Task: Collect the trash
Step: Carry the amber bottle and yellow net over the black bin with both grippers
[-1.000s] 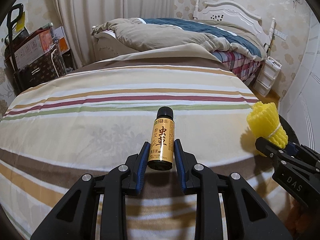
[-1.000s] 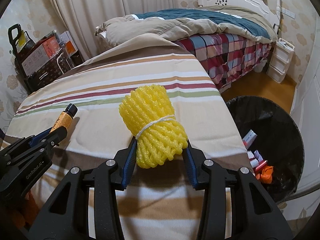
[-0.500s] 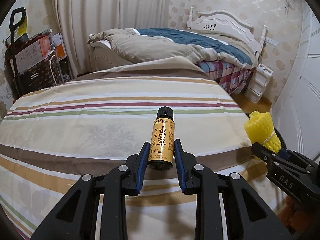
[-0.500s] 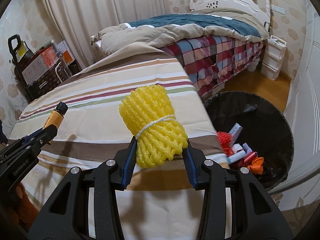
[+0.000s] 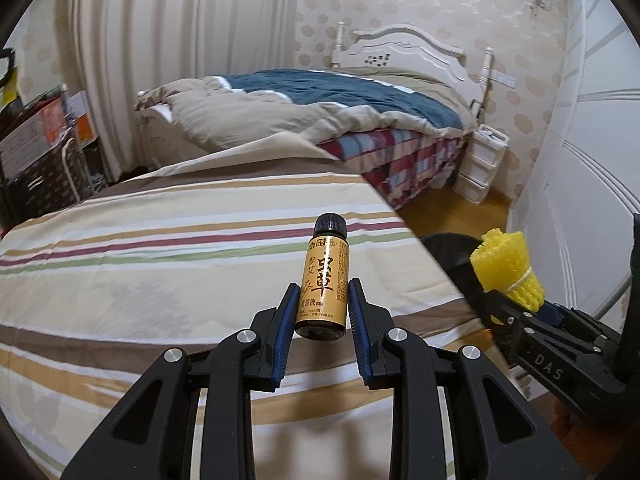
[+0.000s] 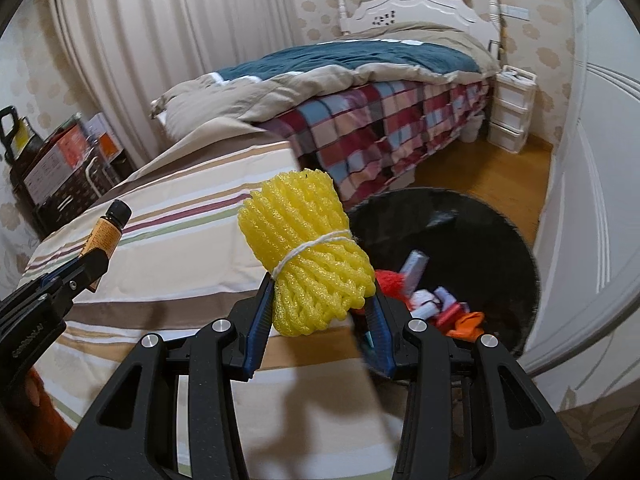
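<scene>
A small gold-labelled bottle [image 5: 323, 280] with a black cap stands upright between the blue pads of my left gripper [image 5: 322, 300], which is shut on it above the striped bed cover [image 5: 160, 272]. My right gripper [image 6: 320, 300] is shut on a yellow foam net bundle [image 6: 308, 248] tied with white string. That bundle hangs near the cover's right edge, beside a black trash bin [image 6: 500, 240] holding several colourful scraps. Each view shows the other tool too: the yellow foam net bundle [image 5: 506, 262] at the right, the bottle [image 6: 106, 232] at the left.
A bed with a plaid skirt [image 6: 380, 128] and white headboard [image 6: 412, 0] stands behind. White plastic drawers [image 6: 512, 112] sit by it. A rack of boxes [image 6: 60, 168] is at the left wall, curtains behind. A white door [image 6: 592, 200] stands at the right, beside the bin.
Both grippers have moved right across the striped cover with their loads. The bin has come nearer in the right wrist view, and its rim now shows in the left wrist view.
</scene>
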`<state>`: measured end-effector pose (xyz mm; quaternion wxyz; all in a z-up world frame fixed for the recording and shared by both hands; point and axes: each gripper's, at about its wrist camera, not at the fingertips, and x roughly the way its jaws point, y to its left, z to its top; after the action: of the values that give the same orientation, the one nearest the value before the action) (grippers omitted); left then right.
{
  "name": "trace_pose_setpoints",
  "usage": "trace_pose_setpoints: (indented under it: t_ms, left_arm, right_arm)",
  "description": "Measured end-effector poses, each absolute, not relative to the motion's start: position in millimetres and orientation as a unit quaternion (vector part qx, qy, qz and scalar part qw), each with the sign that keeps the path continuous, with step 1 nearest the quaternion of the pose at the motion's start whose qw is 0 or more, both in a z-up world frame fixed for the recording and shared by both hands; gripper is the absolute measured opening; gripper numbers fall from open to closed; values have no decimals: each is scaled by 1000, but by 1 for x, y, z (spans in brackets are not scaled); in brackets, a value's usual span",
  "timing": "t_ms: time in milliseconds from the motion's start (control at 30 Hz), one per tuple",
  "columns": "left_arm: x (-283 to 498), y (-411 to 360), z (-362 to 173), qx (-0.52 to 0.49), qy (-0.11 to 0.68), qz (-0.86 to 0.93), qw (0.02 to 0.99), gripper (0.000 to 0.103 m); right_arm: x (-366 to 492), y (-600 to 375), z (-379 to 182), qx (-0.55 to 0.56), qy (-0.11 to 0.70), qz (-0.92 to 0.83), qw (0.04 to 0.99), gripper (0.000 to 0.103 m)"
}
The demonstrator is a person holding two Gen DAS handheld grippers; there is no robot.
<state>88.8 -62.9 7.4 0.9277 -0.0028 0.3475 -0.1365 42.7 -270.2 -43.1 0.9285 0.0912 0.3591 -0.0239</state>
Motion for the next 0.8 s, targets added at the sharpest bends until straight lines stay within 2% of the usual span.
trace_pose_setpoints:
  t_ms: [800]
  left_arm:
    - [117, -177, -11, 55, 352, -210, 910, 28]
  right_arm:
    - [55, -361, -54, 128, 350, -111, 921, 42]
